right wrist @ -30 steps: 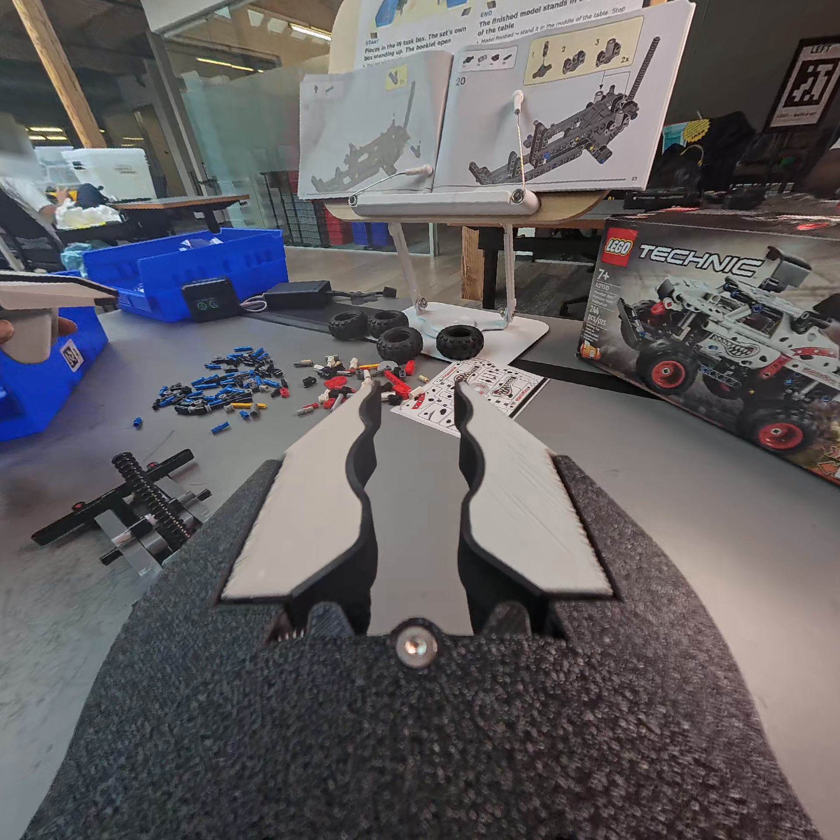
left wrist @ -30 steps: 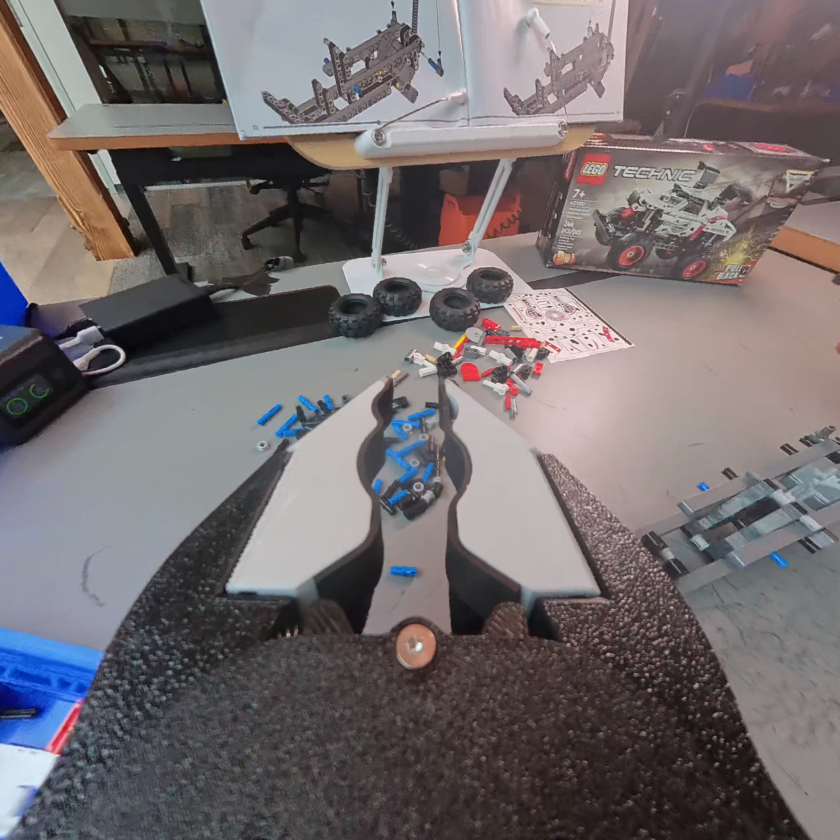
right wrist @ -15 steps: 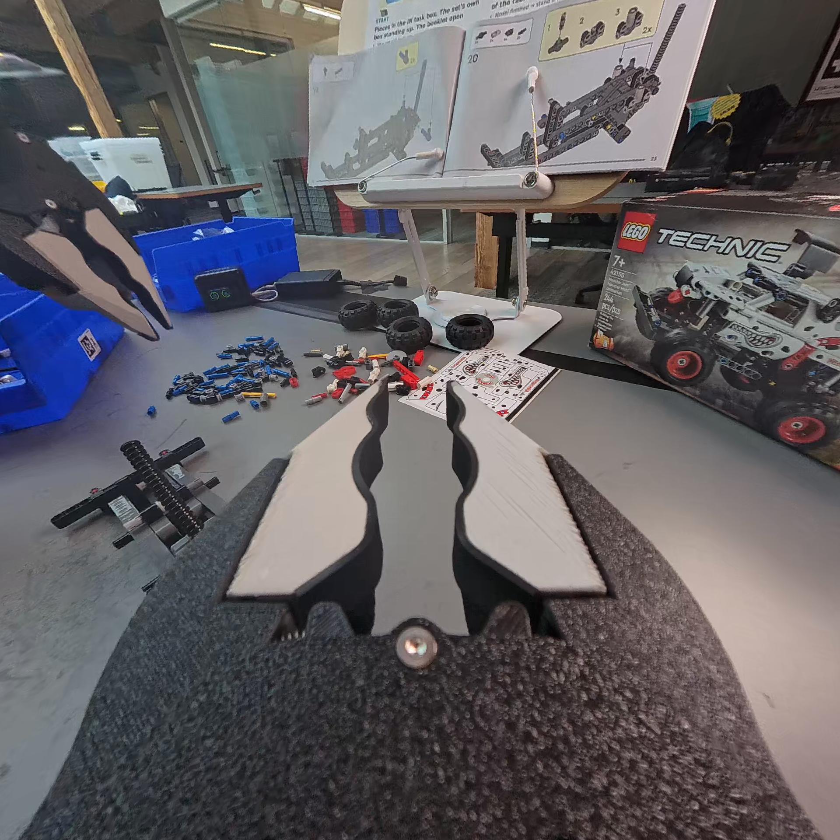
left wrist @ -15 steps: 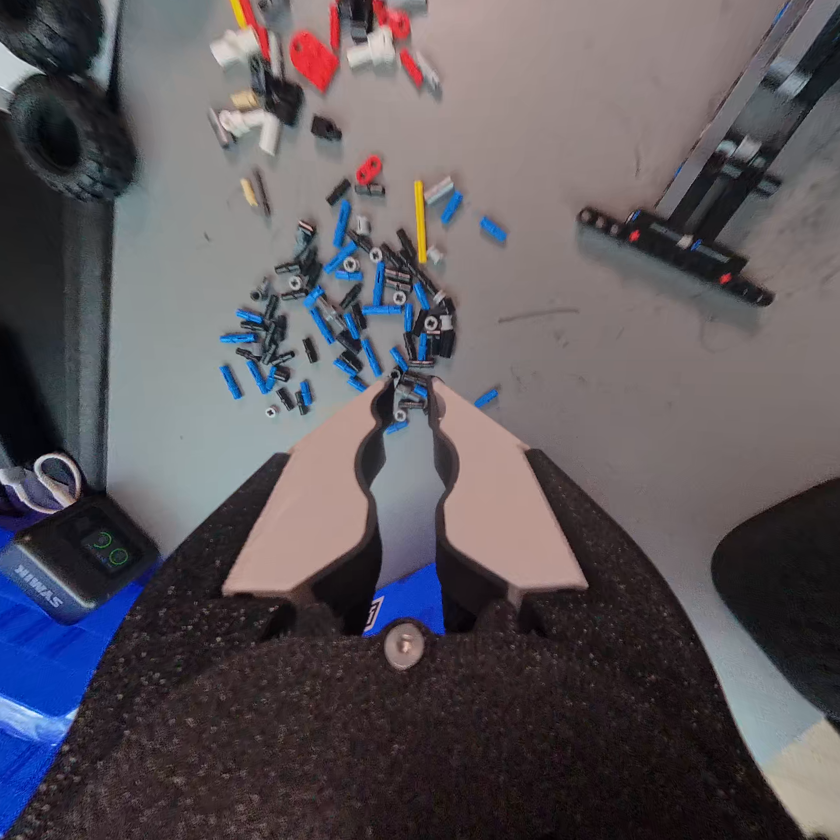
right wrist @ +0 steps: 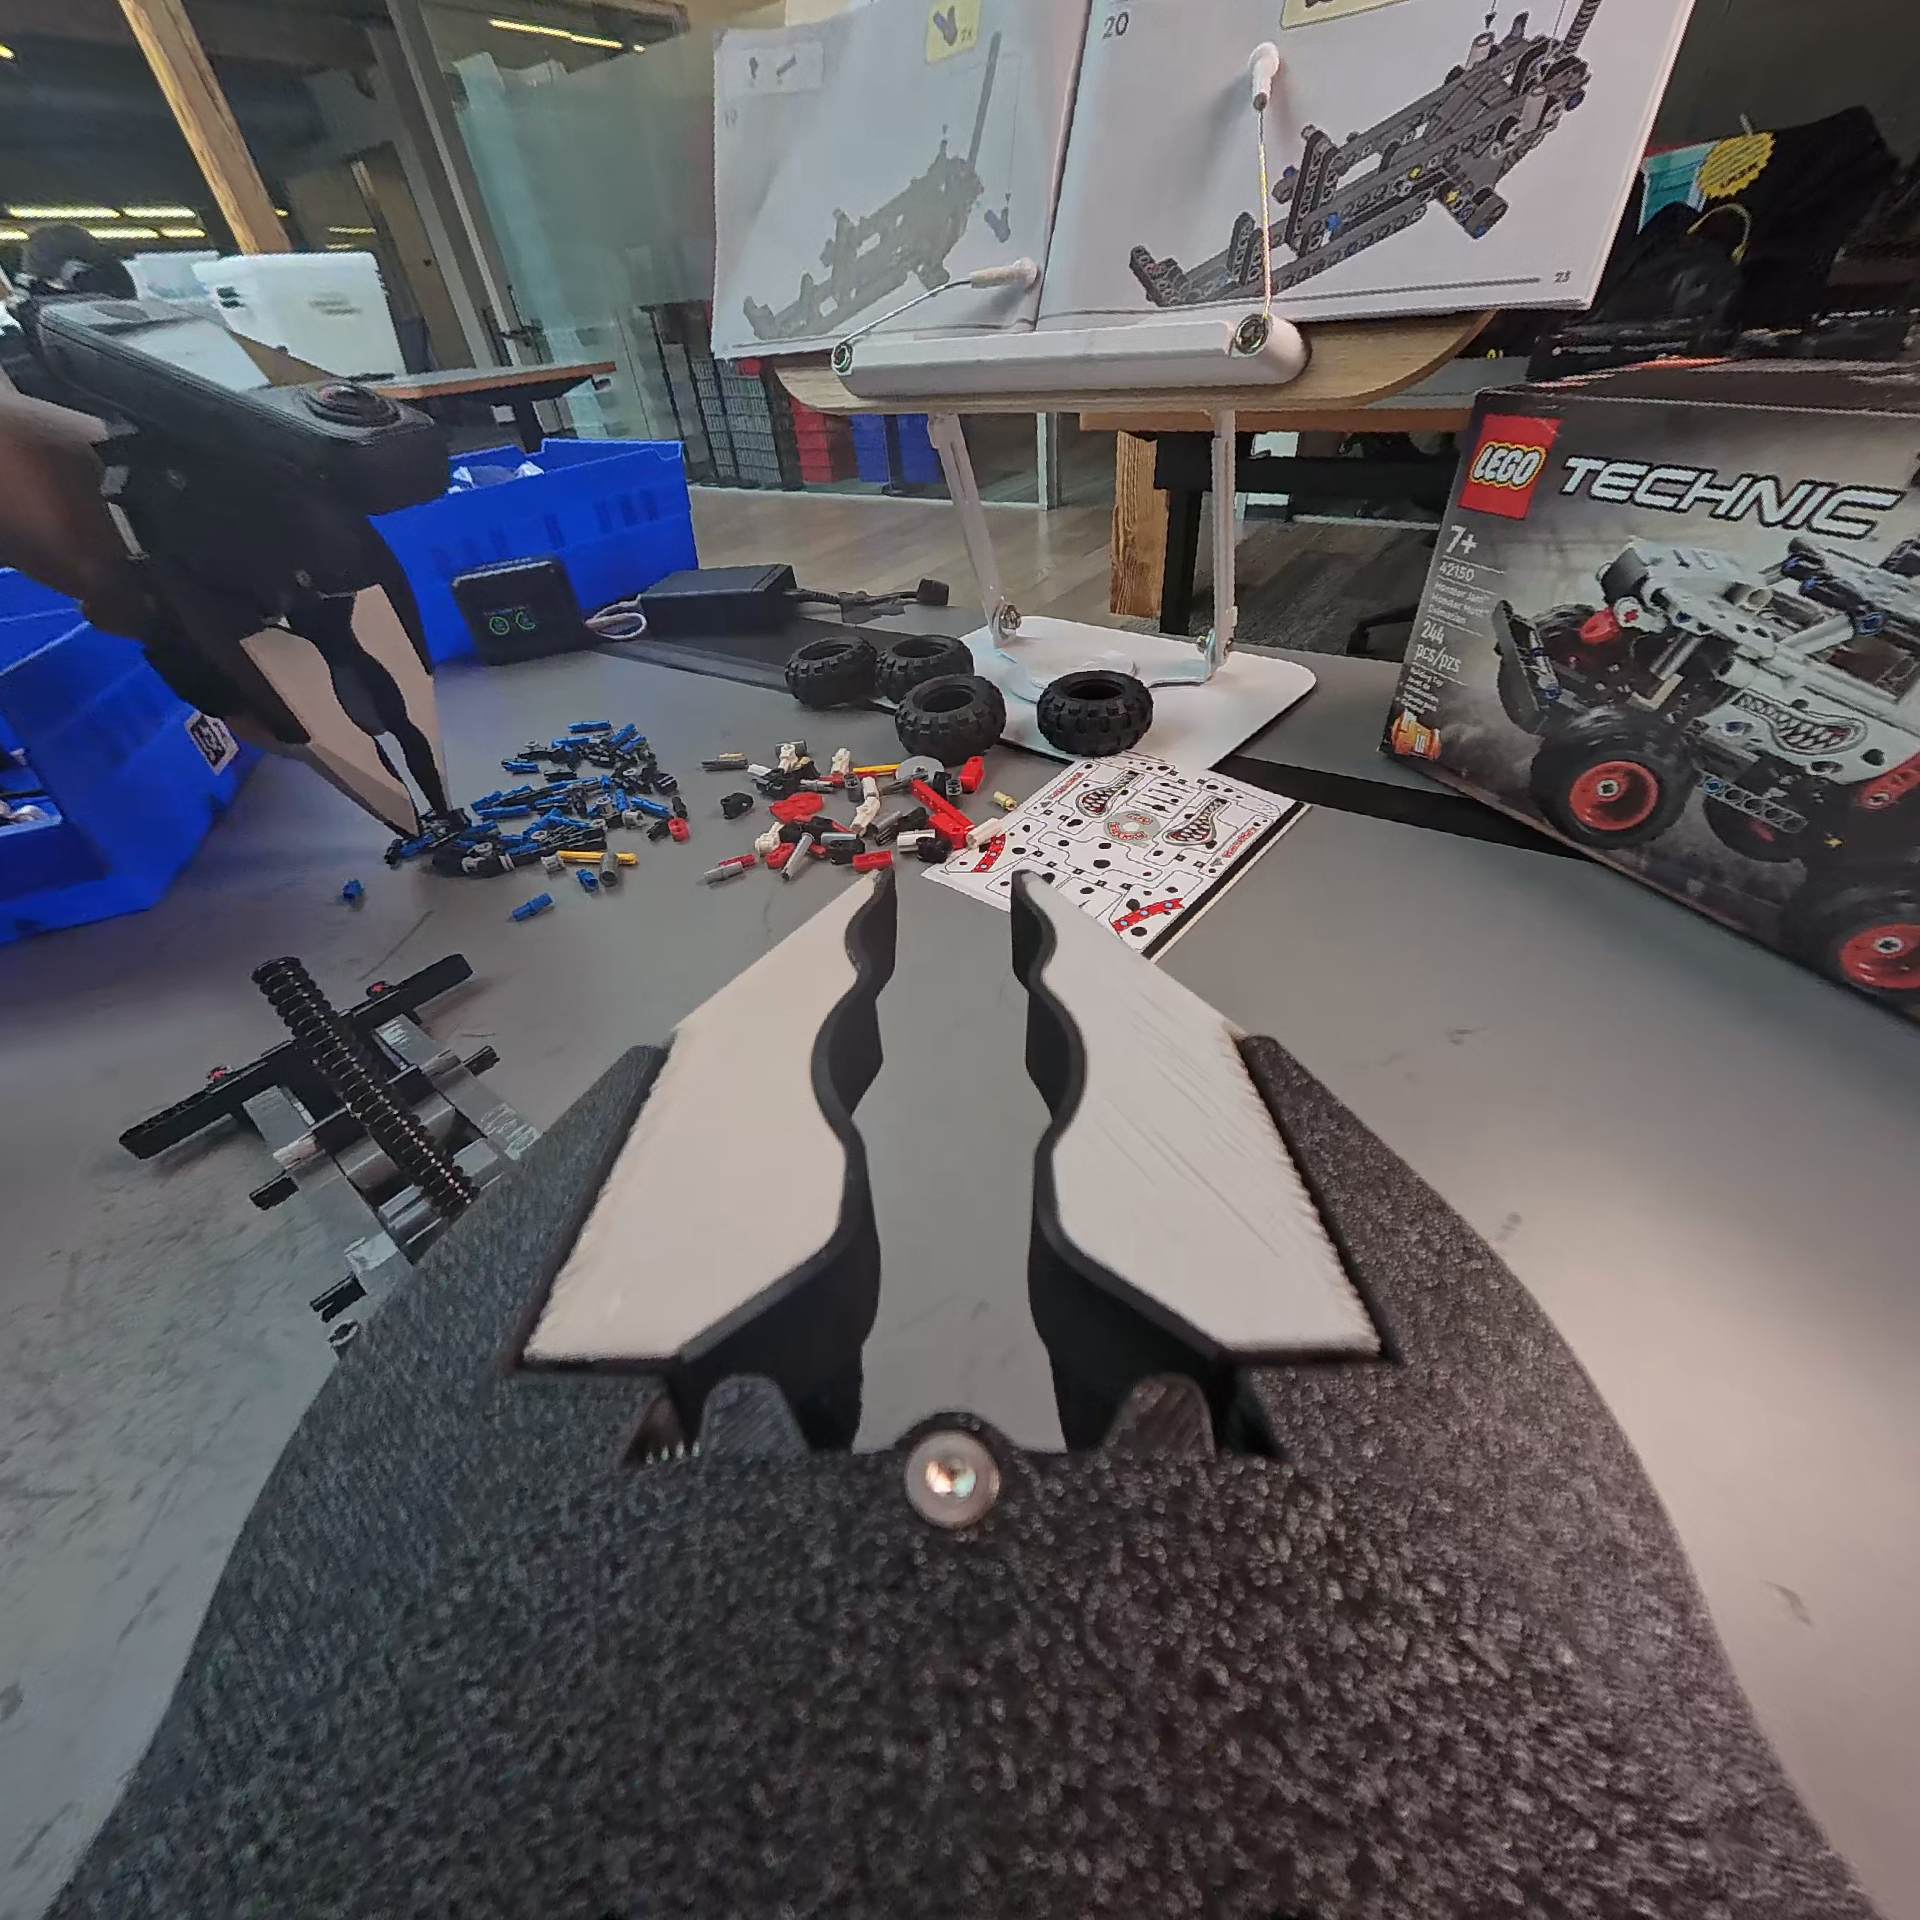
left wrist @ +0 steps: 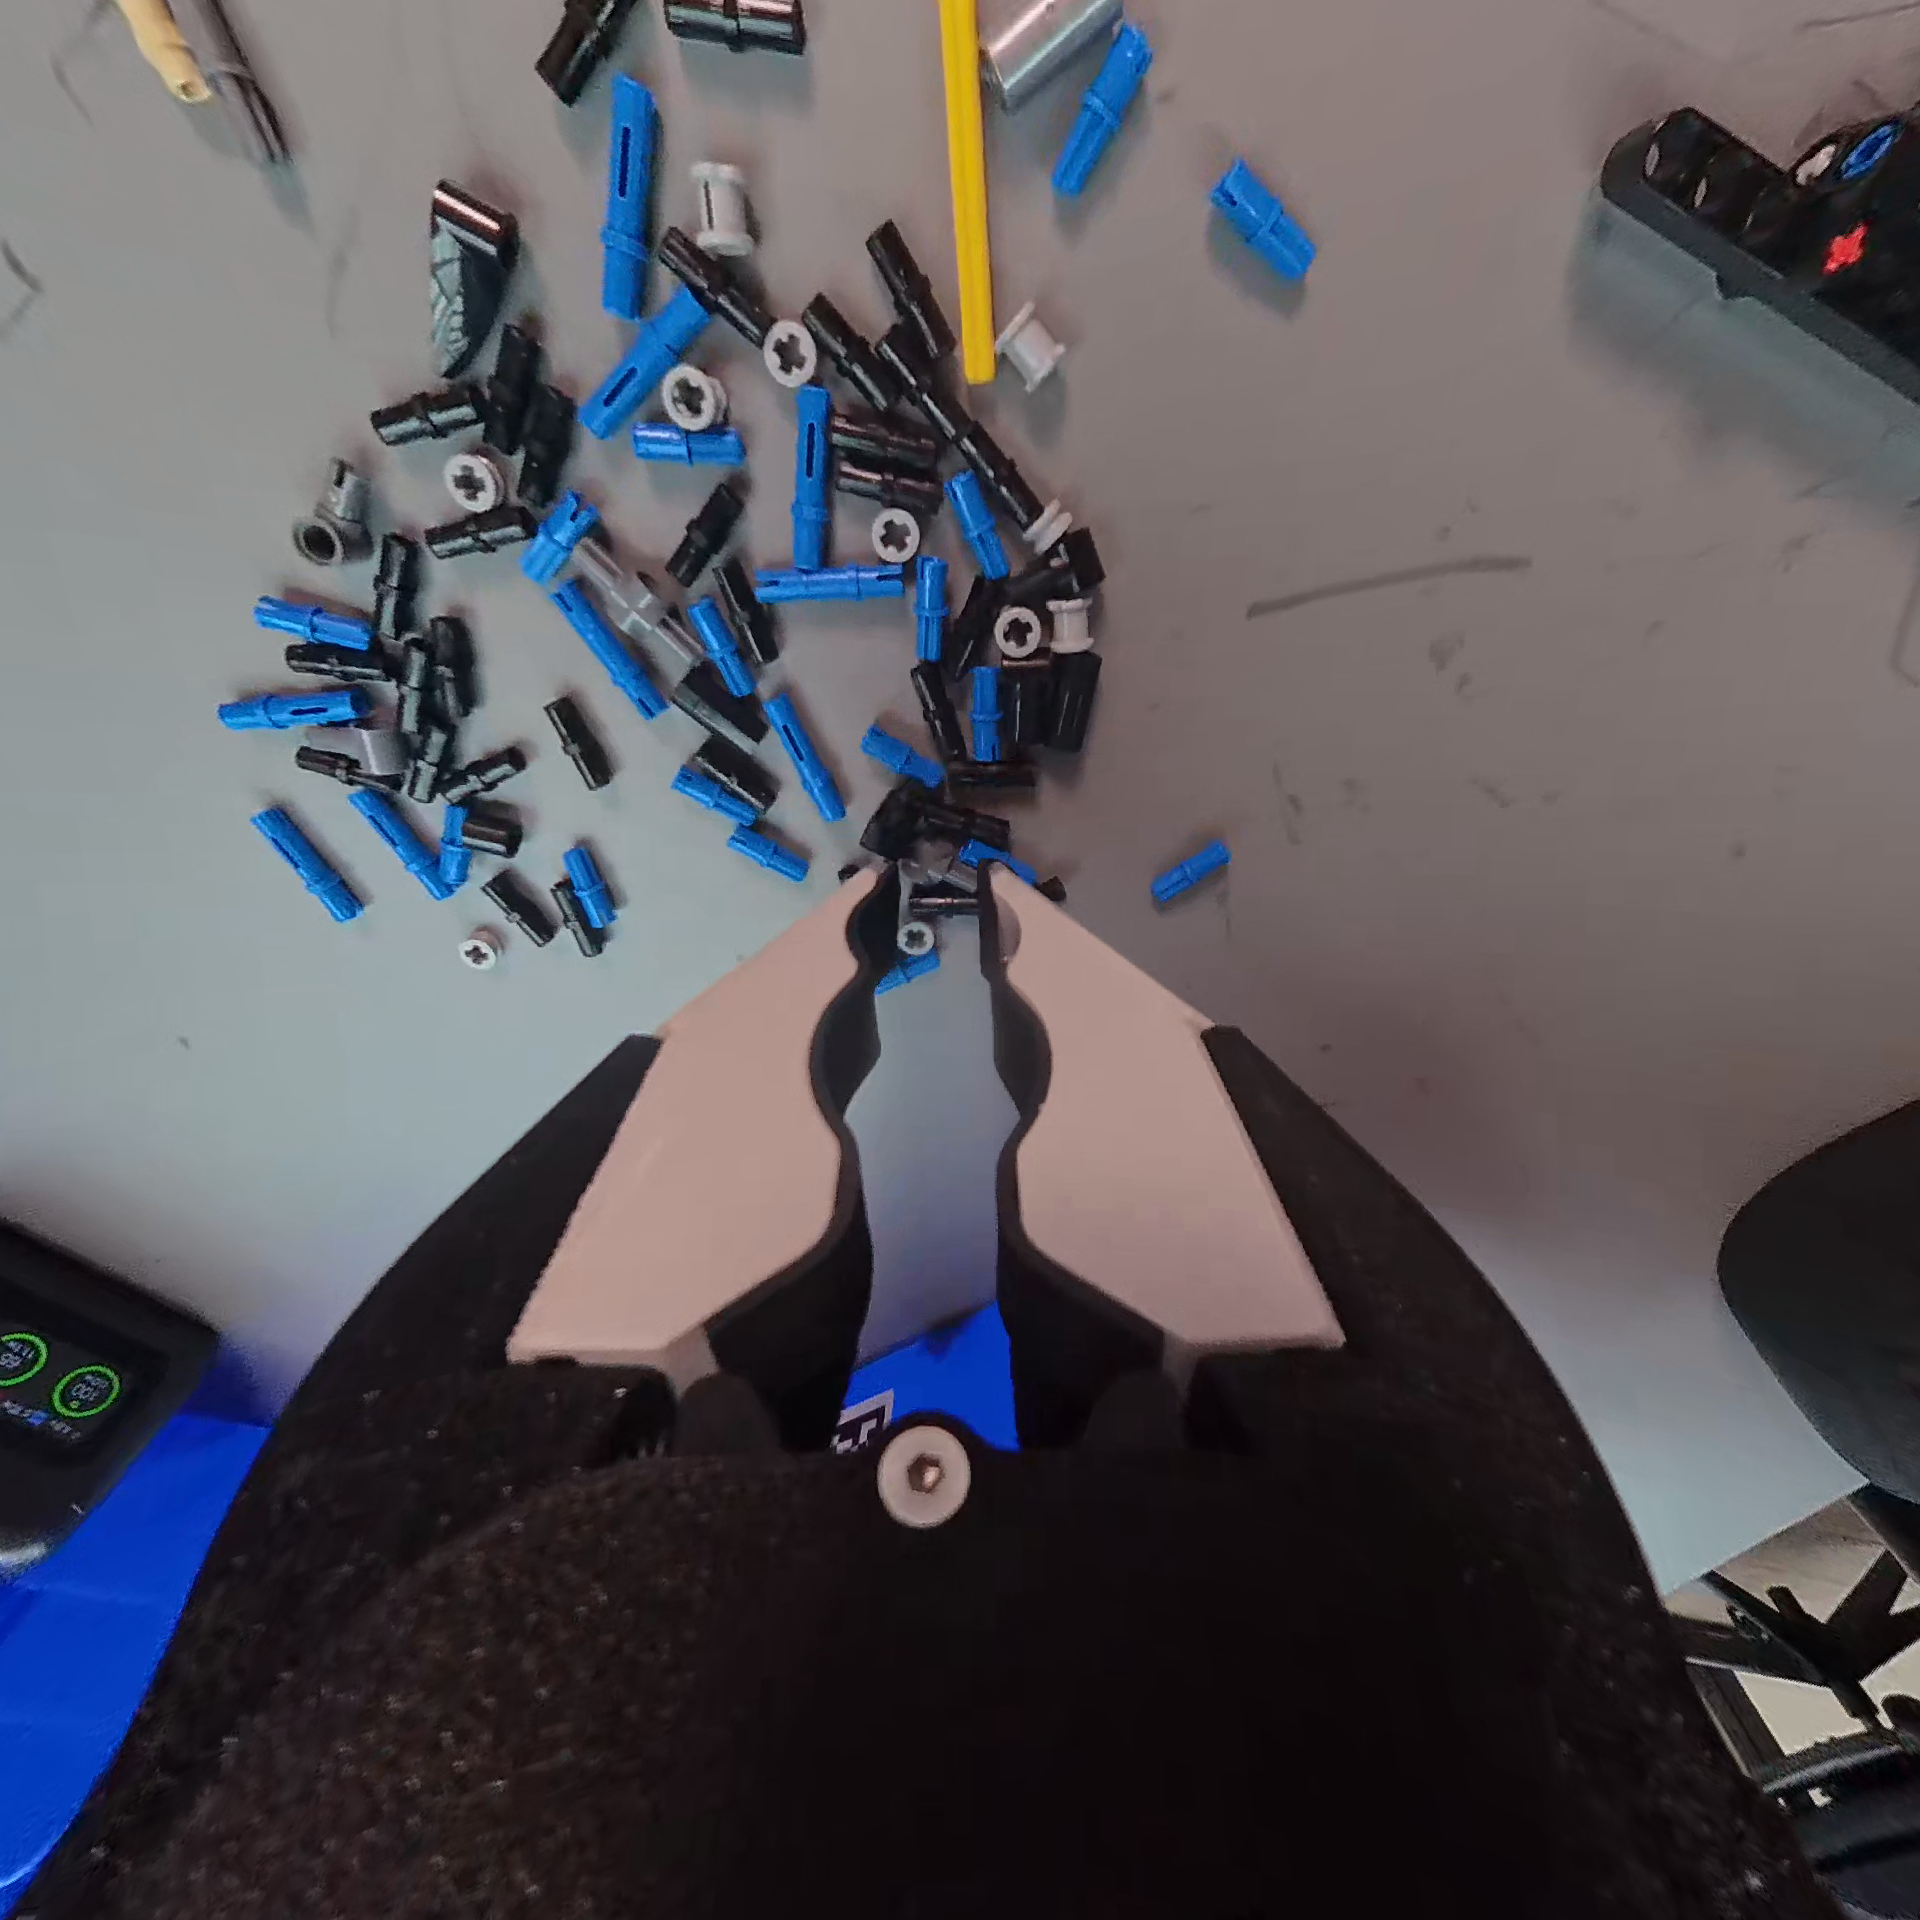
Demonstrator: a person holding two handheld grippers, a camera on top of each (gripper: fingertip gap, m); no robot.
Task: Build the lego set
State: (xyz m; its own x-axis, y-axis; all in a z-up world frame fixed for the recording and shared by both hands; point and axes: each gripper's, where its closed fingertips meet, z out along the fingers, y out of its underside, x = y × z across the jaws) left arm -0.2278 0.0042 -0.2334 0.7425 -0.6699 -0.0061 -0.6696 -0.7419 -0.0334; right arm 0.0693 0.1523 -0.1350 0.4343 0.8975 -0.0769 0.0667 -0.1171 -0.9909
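**Left wrist view: tips down in the pin pile, right side idle**

Grey desk (right wrist: 1455, 1039) across both views, scuffed in places. At right of the right wrist view, the printed set box (right wrist: 1683, 644), standing on the desk. Top centre, the open instruction booklet (right wrist: 1299, 156), propped on a white stand (right wrist: 1070, 358). Blue bins (right wrist: 582, 520) at left, behind the desk edge.

Right hand-held gripper (right wrist: 951, 883) low in the centre of its own view, released, fingers apart with nothing between them, above bare desk. Left hand-held gripper (left wrist: 935, 894) angled steeply down, tips in the near edge of the pile of pins (left wrist: 675, 623); narrow gap between the fingers, a small black pin and a grey bush lying in it; cannot tell whether gripped or merely straddled.

Partly built chassis (right wrist: 343, 1091) flat on the desk at lower left of the right wrist view, well apart from both grippers. Four black tyres (right wrist: 951, 717) clustered by the stand's base. Sticker sheet (right wrist: 1122, 831) just below them. Red, white and grey parts (right wrist: 862, 810) scattered between sheet and pins. Yellow axle (left wrist: 966, 187) at the top of the left wrist view, beside the blue and black pins.
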